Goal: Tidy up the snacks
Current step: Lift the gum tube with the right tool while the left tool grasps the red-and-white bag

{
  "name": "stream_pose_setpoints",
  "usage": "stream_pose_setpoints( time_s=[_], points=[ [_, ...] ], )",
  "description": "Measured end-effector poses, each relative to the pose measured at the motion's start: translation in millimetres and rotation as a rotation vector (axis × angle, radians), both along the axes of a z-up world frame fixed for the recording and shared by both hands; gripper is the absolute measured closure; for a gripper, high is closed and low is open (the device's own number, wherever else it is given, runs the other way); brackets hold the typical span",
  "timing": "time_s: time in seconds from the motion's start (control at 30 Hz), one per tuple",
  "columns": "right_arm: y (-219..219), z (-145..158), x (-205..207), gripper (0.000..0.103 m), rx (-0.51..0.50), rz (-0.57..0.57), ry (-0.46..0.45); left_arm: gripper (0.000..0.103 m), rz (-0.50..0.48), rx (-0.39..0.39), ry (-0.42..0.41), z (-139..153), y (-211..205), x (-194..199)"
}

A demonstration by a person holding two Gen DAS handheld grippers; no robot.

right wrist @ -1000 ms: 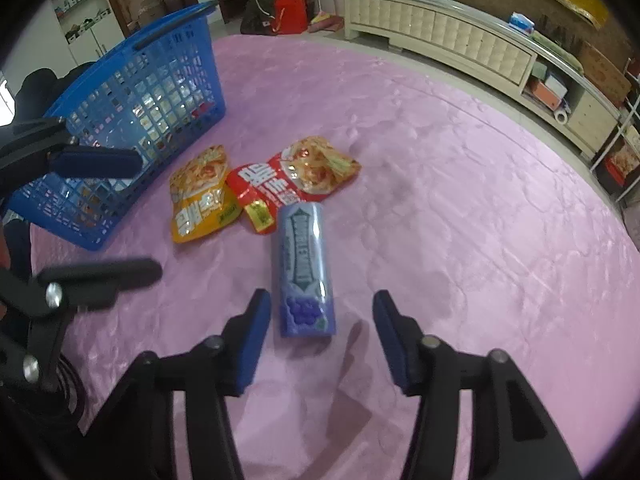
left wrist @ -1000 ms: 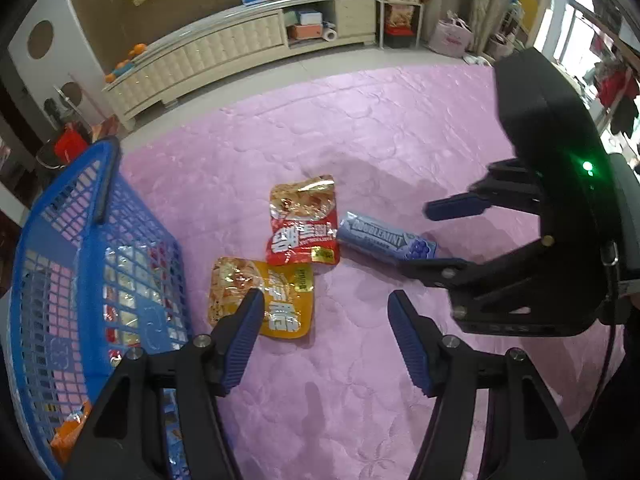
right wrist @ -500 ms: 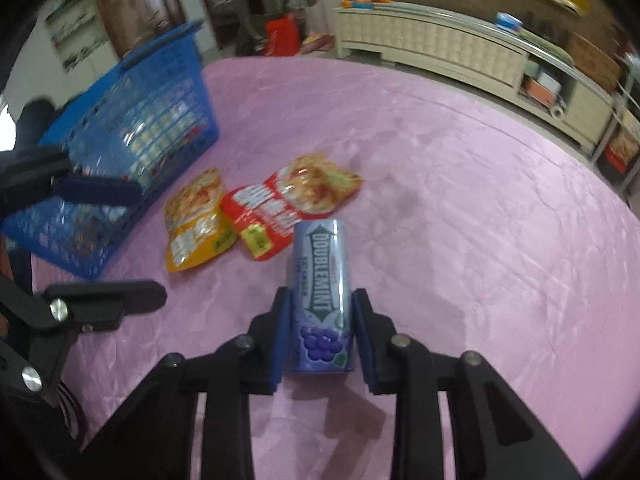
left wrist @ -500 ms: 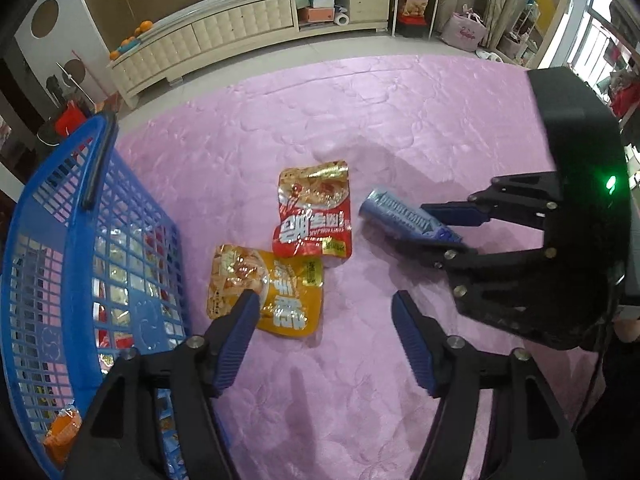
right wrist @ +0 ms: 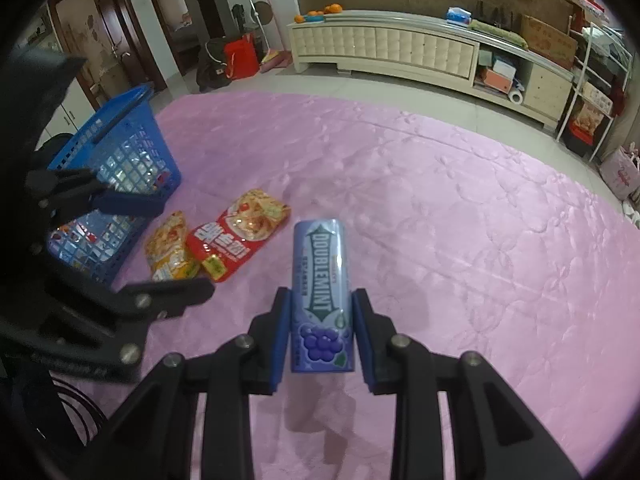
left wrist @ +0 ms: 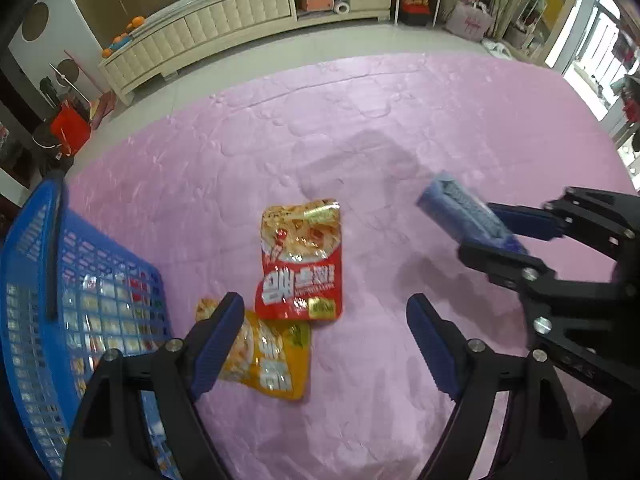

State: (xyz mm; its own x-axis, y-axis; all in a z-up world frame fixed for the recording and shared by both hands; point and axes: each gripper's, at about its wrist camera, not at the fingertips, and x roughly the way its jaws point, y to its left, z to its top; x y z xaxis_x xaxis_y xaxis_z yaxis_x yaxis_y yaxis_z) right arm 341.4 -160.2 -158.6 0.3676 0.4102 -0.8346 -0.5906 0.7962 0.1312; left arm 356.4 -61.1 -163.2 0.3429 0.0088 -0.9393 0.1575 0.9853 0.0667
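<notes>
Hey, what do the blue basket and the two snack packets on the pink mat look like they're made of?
Blue basket: rigid moulded plastic, going by its lattice walls. Red packet and yellow packet: glossy printed film, probably foil-lined plastic; they crinkle and catch glints.

My right black tool with blue pads holds a blue-violet gum pack printed with a white-edged green arrow band, white letters and a purple grape cluster, and my left black tool wears the same blue pads. On the pink quilted cover with its stitched flower pattern lie a red foil pouch with white lettering and a yellow-orange foil pouch. The plastic lattice basket is bright blue.
</notes>
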Motion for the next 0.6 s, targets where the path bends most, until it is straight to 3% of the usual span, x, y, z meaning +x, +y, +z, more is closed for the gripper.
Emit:
stream_pose_setpoints(
  time_s=[0.23, 0.4, 0.6],
  points=[
    [-25.7, -9.6, 21.6, 0.068, 0.039, -0.09, 0.064, 0.021, 0.009, 0.062, 0.076, -25.8, 0.5, 25.5],
    [-21.1, -8.2, 20.6, 0.068, 0.03, -0.088, 0.067, 0.021, 0.025, 0.085, 0.093, -45.2, 2.9, 38.5],
    [-18.4, -9.4, 19.2, 0.068, 0.04, -0.067, 0.087, 0.021, 0.07, 0.016, 0.082, -48.4, 15.2, 42.3]
  ],
)
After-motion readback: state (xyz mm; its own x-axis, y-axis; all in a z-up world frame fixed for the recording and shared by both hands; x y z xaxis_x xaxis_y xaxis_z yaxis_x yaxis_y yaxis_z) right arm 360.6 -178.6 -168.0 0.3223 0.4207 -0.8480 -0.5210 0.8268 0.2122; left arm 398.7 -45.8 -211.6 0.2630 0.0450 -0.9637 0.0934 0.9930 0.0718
